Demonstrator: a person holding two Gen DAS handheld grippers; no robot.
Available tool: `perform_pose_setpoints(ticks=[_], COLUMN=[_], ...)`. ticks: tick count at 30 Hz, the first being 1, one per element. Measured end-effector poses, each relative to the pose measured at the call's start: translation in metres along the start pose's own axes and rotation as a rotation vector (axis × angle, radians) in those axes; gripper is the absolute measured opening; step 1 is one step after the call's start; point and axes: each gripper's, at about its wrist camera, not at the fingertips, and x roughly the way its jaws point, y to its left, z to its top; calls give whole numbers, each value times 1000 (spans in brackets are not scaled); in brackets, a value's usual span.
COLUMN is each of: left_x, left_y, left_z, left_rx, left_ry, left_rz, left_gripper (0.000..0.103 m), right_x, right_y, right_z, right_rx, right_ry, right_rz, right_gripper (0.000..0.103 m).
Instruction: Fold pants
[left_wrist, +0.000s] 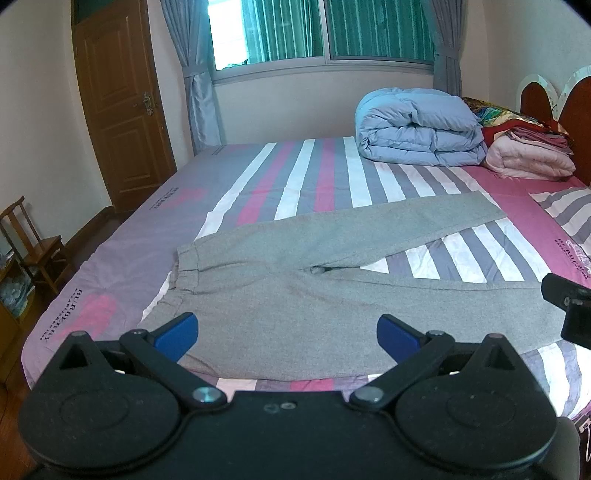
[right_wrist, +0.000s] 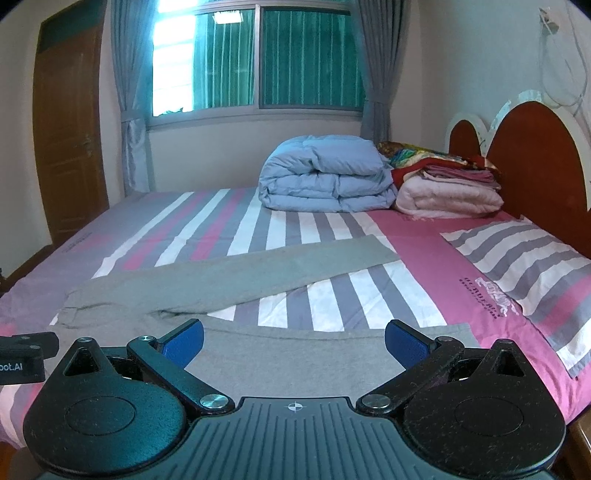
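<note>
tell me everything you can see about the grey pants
The grey pants look like soft knit sweatpants with a gathered elastic waistband. They lie flat and unfolded on the striped bed sheet, legs spread in a V, one leg angling toward the far side, the other along the near edge. Neither open claw touches them.

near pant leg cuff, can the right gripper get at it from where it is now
Probably yes. The right gripper is open, hovering over the near leg of the grey pants, whose cuff lies flat beside its right finger with nothing on it.
</note>
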Motion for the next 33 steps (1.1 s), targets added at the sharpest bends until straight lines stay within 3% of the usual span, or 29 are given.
perform_pose_setpoints(ticks=[33], left_x=[24], left_y=[-2], left_z=[-2], left_rx=[-6], left_ry=[50], left_rz=[7], left_gripper=[97], right_x=[16], right_y=[-1], right_z=[-4], right_rx=[2], right_ry=[35], right_rz=[16], right_gripper=[103])
